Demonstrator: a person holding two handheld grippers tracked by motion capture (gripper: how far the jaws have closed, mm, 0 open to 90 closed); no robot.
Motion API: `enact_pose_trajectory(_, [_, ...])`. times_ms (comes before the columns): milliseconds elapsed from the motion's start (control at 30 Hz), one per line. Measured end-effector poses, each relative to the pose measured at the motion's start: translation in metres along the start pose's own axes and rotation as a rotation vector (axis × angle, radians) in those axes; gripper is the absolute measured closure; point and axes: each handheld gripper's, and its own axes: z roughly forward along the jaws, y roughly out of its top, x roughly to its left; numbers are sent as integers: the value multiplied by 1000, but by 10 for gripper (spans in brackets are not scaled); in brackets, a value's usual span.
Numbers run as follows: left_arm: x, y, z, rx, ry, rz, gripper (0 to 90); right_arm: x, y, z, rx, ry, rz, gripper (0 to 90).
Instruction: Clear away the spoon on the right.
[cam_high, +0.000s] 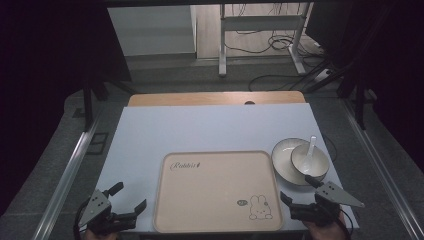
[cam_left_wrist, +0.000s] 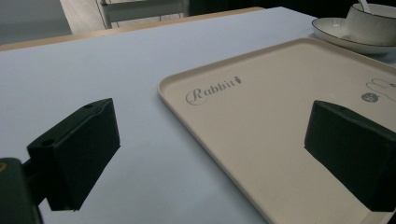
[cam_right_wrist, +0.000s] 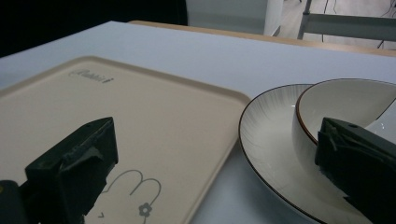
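The tray (cam_high: 217, 190) is beige and rectangular with rounded corners and a low raised rim. It lies flat on the pale surface (cam_high: 200, 130), at the near edge, between the two grippers. The word "Rabbit" is printed near its far left corner, and a line drawing of a rabbit sits near its near right corner. Nothing lies on the tray.

The plate (cam_high: 284, 161) stands just beside the tray's far right corner; whether the two rims touch cannot be told. The plate is pale with a thin dark rim. The bowl (cam_high: 310, 161) stands upright on the plate. The spoon (cam_high: 311, 146) rests in the bowl, handle pointing away from the person.

The left gripper (cam_high: 119, 200) is at the near left corner of the surface, just left of the tray. Its jaws stand wide apart with nothing between them. In the left gripper view, one jaw hangs over the bare surface and the other over the tray.

The right gripper (cam_high: 301, 190) is at the near right, just in front of the plate. Its jaws also stand wide apart and hold nothing. In the right gripper view, one jaw is over the tray near the rabbit drawing, the other in front of the bowl.
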Motion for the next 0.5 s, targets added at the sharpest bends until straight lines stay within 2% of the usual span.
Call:
enact_pose_trajectory(233, [2,-1,0,-11,-7,-5,31,-1,-1,4,20,5,34,0])
enact_pose_trajectory(500, [2,-1,0,-12,-9,-6,30,-1,-2,5,34,10,29,0])
